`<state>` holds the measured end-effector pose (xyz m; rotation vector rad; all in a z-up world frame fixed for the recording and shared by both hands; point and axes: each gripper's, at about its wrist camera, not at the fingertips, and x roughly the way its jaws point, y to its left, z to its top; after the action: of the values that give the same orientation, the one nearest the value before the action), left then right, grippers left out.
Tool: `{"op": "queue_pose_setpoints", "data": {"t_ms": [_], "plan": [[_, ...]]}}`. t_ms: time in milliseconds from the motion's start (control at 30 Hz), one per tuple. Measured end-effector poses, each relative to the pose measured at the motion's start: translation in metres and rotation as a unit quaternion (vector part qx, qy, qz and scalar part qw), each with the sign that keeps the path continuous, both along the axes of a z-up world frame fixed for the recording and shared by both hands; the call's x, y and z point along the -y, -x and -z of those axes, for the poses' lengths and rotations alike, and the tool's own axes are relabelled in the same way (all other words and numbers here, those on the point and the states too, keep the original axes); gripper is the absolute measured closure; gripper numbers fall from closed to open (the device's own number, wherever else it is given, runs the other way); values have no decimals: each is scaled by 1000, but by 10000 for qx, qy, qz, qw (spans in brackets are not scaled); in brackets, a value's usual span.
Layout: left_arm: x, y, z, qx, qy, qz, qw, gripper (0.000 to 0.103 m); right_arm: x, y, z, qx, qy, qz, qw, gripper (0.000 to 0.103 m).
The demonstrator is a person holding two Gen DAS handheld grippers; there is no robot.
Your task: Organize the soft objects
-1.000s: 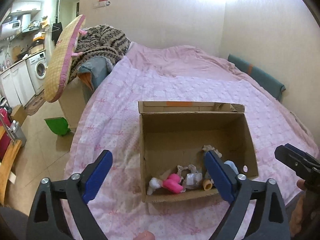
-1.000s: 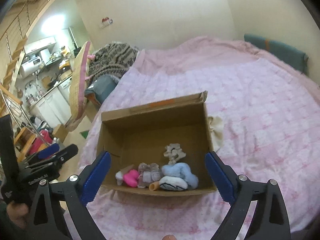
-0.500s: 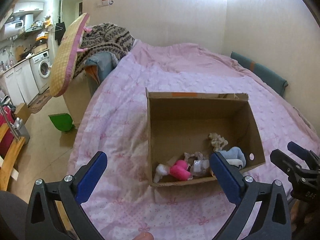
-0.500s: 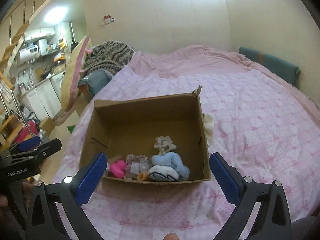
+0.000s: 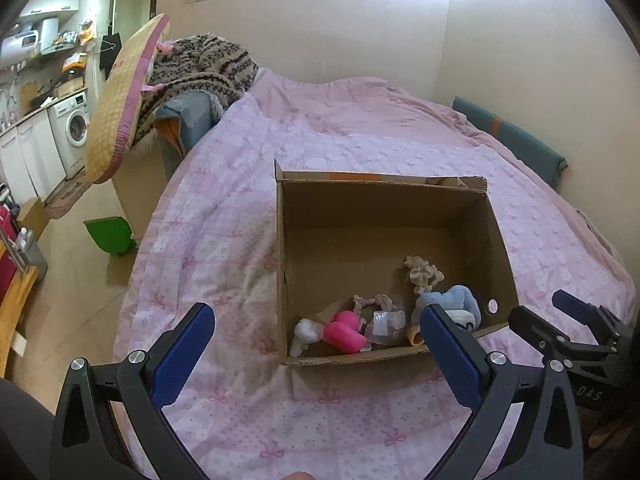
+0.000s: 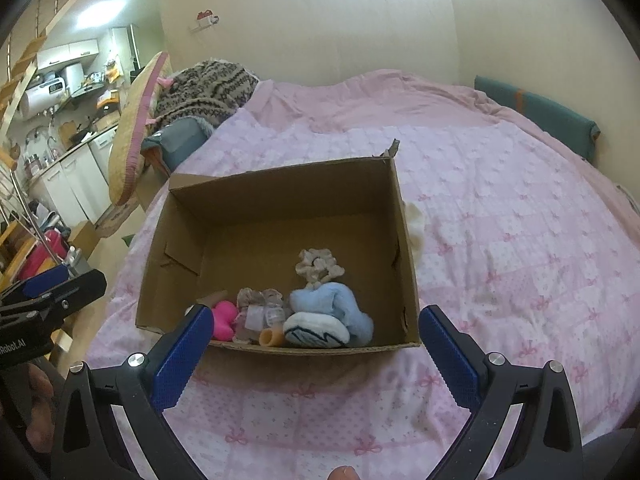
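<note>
— How far along does the tidying look?

— Well along, I'd judge. The cardboard box (image 6: 280,208) sits on the pink quilt (image 6: 500,240), and the soft things lie bunched against its near wall: a pale blue plush (image 6: 332,306), a white slipper-like piece with dark stitching (image 6: 316,332), a hot-pink toy (image 6: 222,320), a beige knotted rope toy (image 6: 318,266) and something in clear wrap (image 6: 260,314). One cream scrap of cloth (image 6: 414,224) shows just outside the box's right wall; that may be what's left.

— And the grippers?

— The left gripper (image 5: 316,344) hangs with its jaws wide and nothing between them. The right gripper (image 6: 314,340) is the same, wide apart and empty, pointing at the box's near edge.

— What are the materials like?

— The box is plain corrugated card, flaps torn at the far corner, stiff enough to hold its shape. The plush looks fleecy and squashy, the rope toy nubbly, the pink toy smooth and rounded. The quilt is thin, printed with bows, and wrinkles easily.
</note>
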<state>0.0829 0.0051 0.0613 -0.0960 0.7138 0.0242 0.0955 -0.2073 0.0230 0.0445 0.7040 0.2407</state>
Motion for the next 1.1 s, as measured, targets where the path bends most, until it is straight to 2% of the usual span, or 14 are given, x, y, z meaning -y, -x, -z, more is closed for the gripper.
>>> {"op": "queue_pose_setpoints", "data": {"t_ms": [1100], "plan": [[4, 0, 2, -48, -26, 70, 10000, 0, -2, 0, 0, 5, 44, -13, 10000, 0]]}}
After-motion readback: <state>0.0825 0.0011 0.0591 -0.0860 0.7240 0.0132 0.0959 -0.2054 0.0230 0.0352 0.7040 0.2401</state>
